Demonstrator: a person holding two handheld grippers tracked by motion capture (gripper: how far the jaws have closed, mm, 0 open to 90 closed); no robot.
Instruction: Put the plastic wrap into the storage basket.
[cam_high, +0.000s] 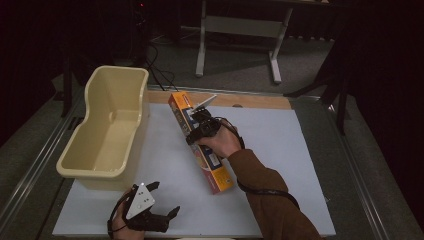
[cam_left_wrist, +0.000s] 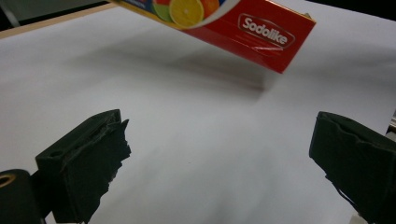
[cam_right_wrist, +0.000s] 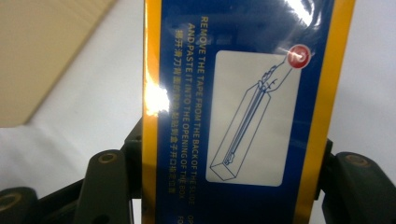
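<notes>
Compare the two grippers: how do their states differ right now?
The right gripper is shut on the long box, holding it above the table; the left gripper is open and holds nothing. The right is mid-table, the left at the near edge. Both have black jaws.

"Sodolike" on box (cam_left_wrist: 261, 32)

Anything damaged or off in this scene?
Yes: the left gripper has torn, ragged pads. The long box is clamped by the right gripper, tilted off the white mat.
</notes>
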